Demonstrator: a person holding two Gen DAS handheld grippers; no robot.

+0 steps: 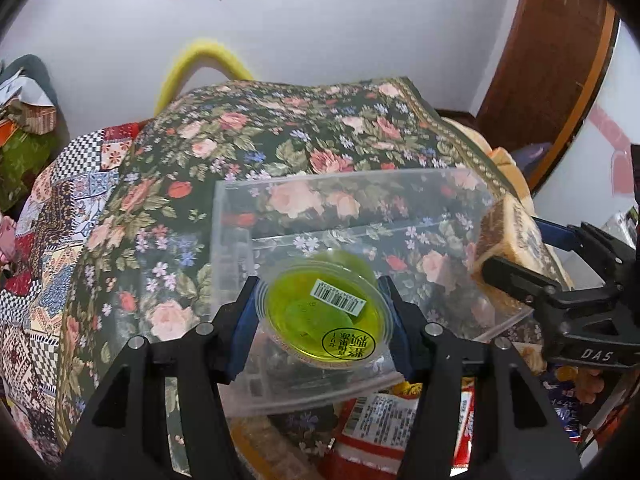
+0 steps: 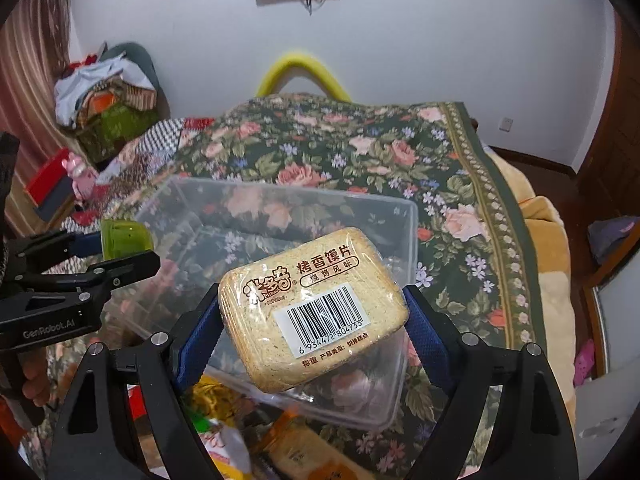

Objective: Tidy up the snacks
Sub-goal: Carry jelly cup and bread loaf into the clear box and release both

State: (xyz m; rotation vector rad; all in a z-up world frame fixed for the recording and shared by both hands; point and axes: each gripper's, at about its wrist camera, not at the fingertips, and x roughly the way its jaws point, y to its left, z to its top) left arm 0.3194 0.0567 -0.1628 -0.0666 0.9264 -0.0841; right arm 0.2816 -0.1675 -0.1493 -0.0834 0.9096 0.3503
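Observation:
My left gripper (image 1: 320,320) is shut on a green jelly cup (image 1: 326,316) with a barcode sticker, held over the near left part of a clear plastic box (image 1: 224,216). My right gripper (image 2: 314,320) is shut on a wrapped toasted bread-slice pack (image 2: 312,304), held over the box (image 2: 404,220) near its right side. The pack (image 1: 508,236) and right gripper (image 1: 532,264) show at the right of the left wrist view. The cup (image 2: 126,238) and left gripper (image 2: 116,248) show at the left of the right wrist view. The box looks empty inside.
The box sits on a floral cloth (image 1: 280,136) over a bed. Loose snack packets (image 1: 384,424) lie just in front of the box, also seen in the right wrist view (image 2: 224,440). A pile of clothes (image 2: 108,92) lies far left. A wooden door (image 1: 560,60) stands right.

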